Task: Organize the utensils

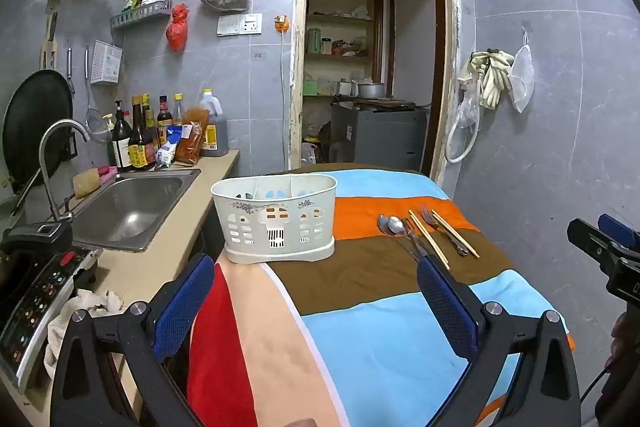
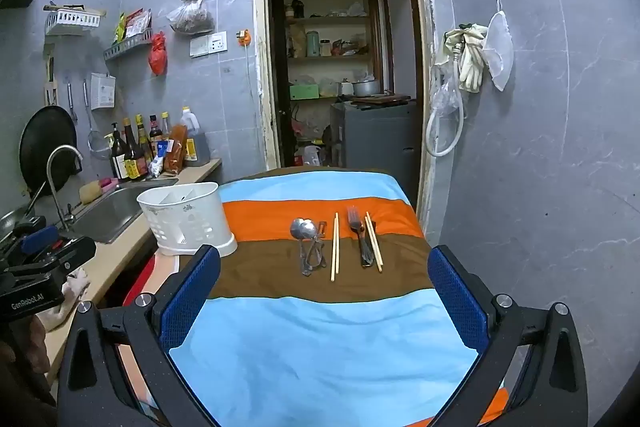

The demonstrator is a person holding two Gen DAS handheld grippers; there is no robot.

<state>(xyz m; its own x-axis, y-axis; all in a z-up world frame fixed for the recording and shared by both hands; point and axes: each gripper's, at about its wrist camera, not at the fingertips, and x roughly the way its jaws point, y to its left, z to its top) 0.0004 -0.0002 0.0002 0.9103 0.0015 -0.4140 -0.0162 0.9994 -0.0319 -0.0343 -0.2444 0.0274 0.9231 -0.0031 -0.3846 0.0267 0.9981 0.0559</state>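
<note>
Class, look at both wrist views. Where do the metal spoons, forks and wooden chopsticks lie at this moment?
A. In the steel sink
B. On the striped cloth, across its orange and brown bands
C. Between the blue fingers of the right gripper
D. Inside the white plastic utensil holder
B: the metal spoons, the metal forks and the wooden chopsticks lie flat on the striped cloth, beside the white plastic utensil holder, not inside it.

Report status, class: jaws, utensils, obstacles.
Left gripper and right gripper: jaws open, empty. Spoons, chopsticks, forks on cloth; holder empty-looking. Nothing blocking.
</note>
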